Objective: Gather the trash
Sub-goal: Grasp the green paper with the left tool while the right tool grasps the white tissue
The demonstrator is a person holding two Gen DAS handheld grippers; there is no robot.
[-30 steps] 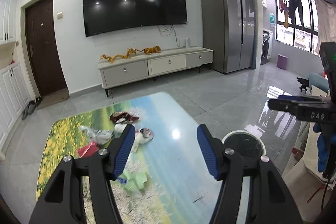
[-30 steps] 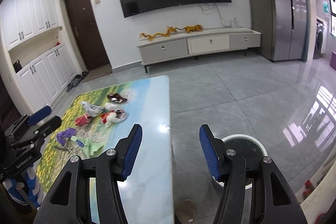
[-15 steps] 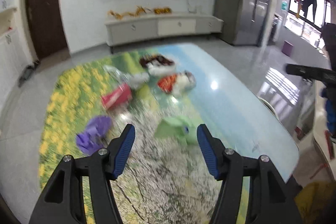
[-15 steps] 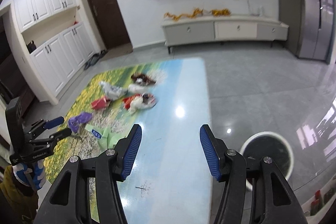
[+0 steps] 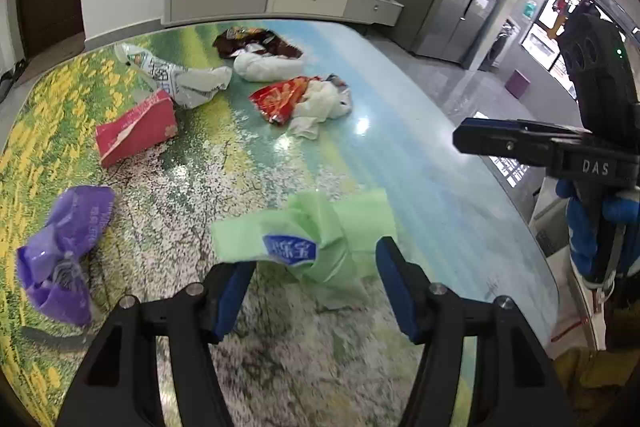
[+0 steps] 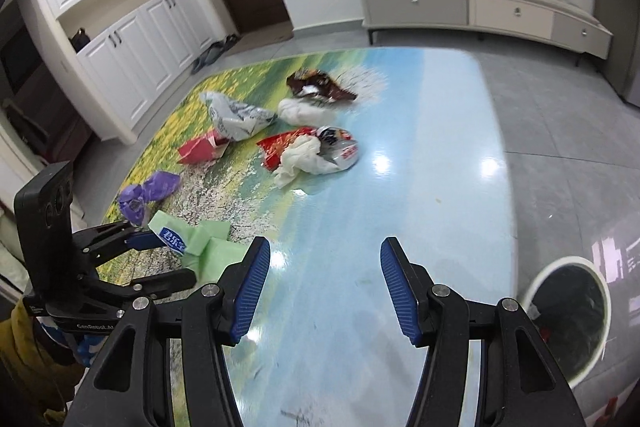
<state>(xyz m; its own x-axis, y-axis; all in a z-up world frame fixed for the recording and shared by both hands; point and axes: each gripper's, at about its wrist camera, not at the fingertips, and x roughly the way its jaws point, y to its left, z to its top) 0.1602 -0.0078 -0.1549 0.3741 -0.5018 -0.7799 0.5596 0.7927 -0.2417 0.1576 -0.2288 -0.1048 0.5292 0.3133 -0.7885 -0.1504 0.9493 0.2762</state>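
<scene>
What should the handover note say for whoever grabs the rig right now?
Left gripper: open, empty, jaws on either side of the green wrapper, not clamped.
Right gripper: open, empty, over bare table.
Trash, all on the table: purple wrapper, pink box, white printed bag, red snack bag with tissue, white wad, brown wrapper.
Bin: on the floor off the table's right corner, dark liner.
Done: nothing picked up.
Left: every piece; the green wrapper looks like the natural first grab.
</scene>
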